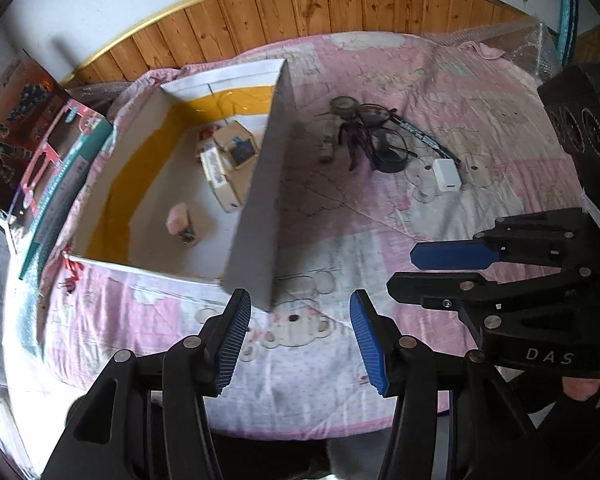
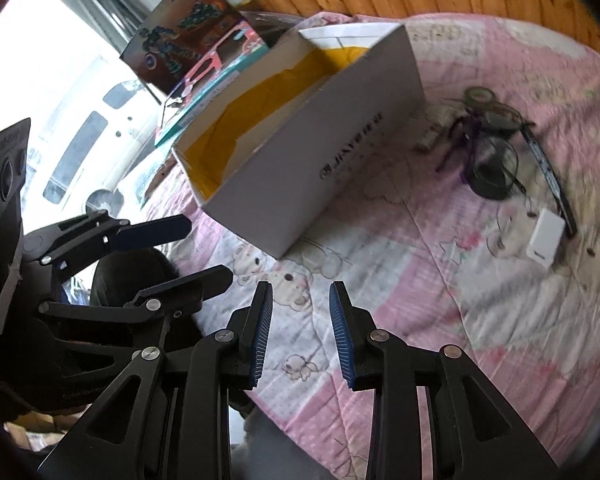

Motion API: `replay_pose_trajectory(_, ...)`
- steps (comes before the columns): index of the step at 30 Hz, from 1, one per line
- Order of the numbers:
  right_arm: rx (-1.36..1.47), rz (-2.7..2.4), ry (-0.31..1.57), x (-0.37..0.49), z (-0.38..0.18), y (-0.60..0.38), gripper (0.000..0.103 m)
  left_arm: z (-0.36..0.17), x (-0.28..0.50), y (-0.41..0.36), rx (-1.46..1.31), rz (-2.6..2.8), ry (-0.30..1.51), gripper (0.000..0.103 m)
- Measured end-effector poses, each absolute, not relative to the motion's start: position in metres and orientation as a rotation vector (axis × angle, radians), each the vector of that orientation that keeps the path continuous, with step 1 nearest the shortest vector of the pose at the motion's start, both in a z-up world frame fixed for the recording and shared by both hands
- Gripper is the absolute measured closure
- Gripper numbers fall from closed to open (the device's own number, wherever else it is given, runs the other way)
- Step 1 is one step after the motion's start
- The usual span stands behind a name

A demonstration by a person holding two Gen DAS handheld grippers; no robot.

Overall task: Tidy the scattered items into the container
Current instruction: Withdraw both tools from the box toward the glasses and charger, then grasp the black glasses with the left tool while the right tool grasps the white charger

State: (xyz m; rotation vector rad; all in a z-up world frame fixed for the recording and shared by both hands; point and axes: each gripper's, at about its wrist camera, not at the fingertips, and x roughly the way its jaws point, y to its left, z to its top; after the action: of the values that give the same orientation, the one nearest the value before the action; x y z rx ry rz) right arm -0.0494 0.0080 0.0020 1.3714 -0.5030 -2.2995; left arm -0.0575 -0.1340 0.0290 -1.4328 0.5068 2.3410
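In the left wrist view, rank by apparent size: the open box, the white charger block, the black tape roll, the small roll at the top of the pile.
1. Open box, by far the largest.
2. Black tape roll.
3. White charger block, close to the tape roll, so that order is unsure.
4. Small roll, smallest, though it lies farther from the camera.

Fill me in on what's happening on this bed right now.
A person holds two grippers above a pink quilt, tidying loose items into a white box. Both the left gripper and the right gripper are open and hold nothing. The box already contains a few small packages. Outside it, on the quilt, lie a white charger, a dark pen, glasses and tape rolls.
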Motion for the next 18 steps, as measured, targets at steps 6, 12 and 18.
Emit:
replay_pose_trajectory(6, 1.403, -2.353, -0.566, -0.049, -0.007, 0.034, 0.070, 0.014, -0.064, -0.122, -1.469, 2.324, 0.446, 0.050)
replay_pose_trajectory(12, 1.454, -2.440, -0.667, -0.054, -0.016, 0.072, 0.070, -0.003, -0.079, -0.103, -1.491, 2.304, 0.359, 0.050)
replay_pose_trajectory(18, 1.504, -2.486, -0.802, -0.059, -0.027, 0.104, 0.070, -0.014, -0.101, -0.074, -1.488, 2.271, 0.296, 0.049)
